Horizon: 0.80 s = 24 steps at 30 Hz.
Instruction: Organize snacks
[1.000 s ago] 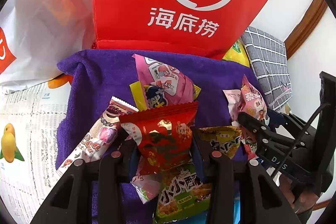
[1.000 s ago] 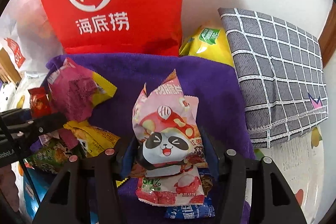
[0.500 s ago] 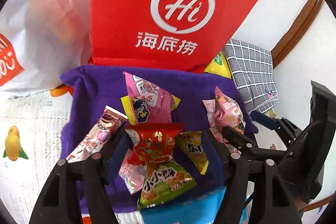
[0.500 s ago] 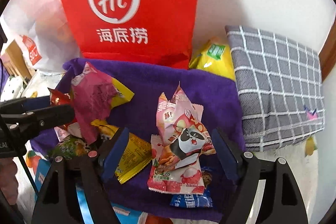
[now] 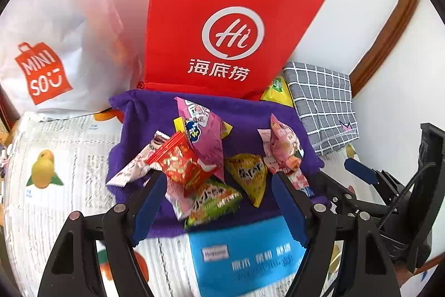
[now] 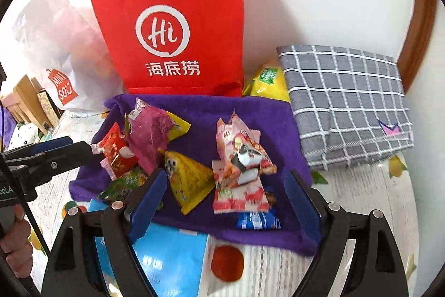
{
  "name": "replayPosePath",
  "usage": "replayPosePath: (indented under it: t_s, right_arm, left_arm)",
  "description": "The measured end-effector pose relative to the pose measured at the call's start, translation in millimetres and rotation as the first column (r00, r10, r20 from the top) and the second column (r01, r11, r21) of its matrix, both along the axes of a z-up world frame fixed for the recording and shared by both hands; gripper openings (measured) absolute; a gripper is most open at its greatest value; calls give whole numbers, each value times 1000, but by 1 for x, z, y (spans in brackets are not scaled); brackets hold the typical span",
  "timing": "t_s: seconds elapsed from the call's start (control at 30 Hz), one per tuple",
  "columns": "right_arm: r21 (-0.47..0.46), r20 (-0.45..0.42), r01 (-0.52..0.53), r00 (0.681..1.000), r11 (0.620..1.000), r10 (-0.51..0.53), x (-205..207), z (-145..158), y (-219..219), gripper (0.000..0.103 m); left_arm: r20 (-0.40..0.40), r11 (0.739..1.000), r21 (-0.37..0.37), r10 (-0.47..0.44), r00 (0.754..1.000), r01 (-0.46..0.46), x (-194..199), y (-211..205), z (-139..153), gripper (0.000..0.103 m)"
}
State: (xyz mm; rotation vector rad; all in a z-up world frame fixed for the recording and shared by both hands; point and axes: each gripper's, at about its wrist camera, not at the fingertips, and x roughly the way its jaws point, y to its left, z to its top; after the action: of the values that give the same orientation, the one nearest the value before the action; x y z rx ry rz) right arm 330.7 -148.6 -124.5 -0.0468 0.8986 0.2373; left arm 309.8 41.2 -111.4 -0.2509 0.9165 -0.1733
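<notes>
- The snacks lie in a loose heap on a purple towel (image 5: 244, 113) spread over a fruit-printed tablecloth (image 5: 55, 146), filling the middle of both wrist views.
- In the left wrist view, a red foil packet (image 5: 180, 166) sits left of centre, propped on a pink packet (image 5: 205, 135) behind it and a green packet (image 5: 214, 202) below it.
- A long white-and-pink wrapper (image 5: 133, 167) pokes out to the left of the red one, and a yellow triangular packet (image 5: 247, 174) lies to its right.
- A pink panda packet (image 6: 242, 157) stands crumpled at centre of the right wrist view, on top of a flat pink-and-white packet (image 6: 242, 198); a small blue wrapper (image 6: 258, 220) lies just below them.
- The left gripper (image 5: 219, 202) has its jaws spread and still widening above the heap; its blue pads flank the green packet in the picture but press on nothing.
- The right gripper (image 6: 225, 202) likewise shows its jaws apart and widening, with the panda packet framed between the pads and untouched.
- A blue box (image 5: 244, 255) lies at the towel's lower edge, bottom centre.
- Behind the towel, a red paper bag (image 5: 222, 27) stands upright in the upper middle, and a white shopping bag (image 5: 55, 52) is at upper left.
- A grey checked cloth (image 6: 347, 102) is folded at the right, with a yellow pouch (image 6: 264, 85) wedged between it and the red bag.
- A person's hand (image 6: 14, 247) grips the left tool's handle at the lower left edge of the right wrist view.
</notes>
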Motion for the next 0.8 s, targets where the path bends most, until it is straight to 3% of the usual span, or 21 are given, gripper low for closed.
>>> replayPosePath:
  t_s: [0.47,0.6,0.8]
  right_arm:
    - [12,86,53,995,999,-54,-112,49,-13,86]
    - [29,132,75,988,997,-78,-152,62,-18,86]
    - [86,118,96,987,992,-106,-193,72,-29,89]
  left_arm:
    - [103,998,58,13,995,-19,-98,-7,33,76]
    - [139,995,92,12,990,-25,-131,-12,40,81]
    - [180,992,126,1,984,-24,-176,-21,46,89]
